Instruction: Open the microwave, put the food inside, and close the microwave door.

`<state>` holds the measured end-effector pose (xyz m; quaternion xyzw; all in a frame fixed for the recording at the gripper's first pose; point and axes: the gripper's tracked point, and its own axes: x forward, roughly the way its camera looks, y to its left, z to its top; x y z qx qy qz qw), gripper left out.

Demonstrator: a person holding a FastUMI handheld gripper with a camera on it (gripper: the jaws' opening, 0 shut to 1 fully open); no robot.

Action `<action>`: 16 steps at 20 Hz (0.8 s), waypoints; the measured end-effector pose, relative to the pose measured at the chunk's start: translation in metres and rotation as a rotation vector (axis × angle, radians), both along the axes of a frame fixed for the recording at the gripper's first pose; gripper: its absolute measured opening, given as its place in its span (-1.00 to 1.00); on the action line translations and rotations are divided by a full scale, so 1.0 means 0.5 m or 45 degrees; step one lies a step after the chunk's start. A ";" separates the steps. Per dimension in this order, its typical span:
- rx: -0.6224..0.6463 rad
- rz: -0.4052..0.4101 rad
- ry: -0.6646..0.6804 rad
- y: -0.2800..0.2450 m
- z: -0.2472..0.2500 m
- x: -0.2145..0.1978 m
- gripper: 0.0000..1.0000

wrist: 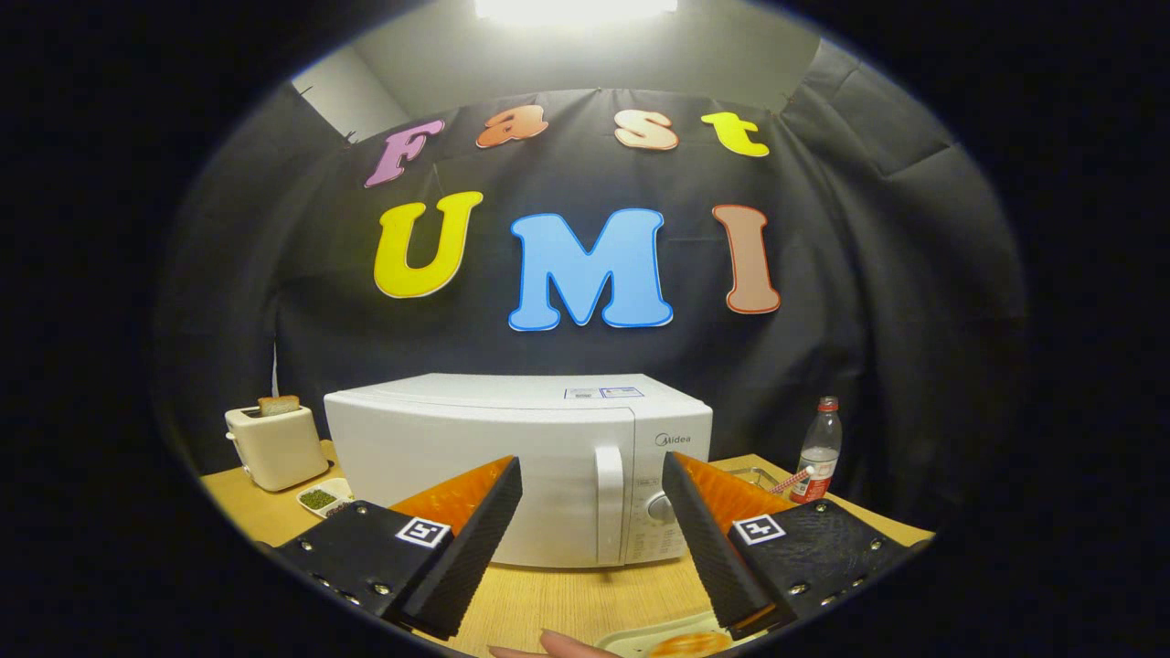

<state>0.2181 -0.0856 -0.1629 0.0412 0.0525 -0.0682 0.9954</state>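
White Midea microwave (512, 466) stands closed beyond the gripper's (592, 475) spread fingers.

microwave (512, 466): middle of the table (567, 599), toward its back edge, door shut, just beyond the fingers
gripper (592, 475): fingers apart, nothing between them
toaster (274, 446): back left corner, left of the microwave
small dish (322, 498): before the toaster
bottle (819, 450): upright, back right, right of the microwave
plate of food (681, 640): front edge, beneath the right-hand finger
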 end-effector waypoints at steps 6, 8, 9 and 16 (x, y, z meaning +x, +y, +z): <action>0.088 -0.031 0.120 -0.040 -0.093 0.074 0.94; 0.128 -0.036 0.164 -0.046 -0.127 0.090 0.94; 0.132 -0.044 0.179 -0.052 -0.139 0.099 0.94; 0.145 0.014 0.208 -0.048 -0.180 0.134 0.61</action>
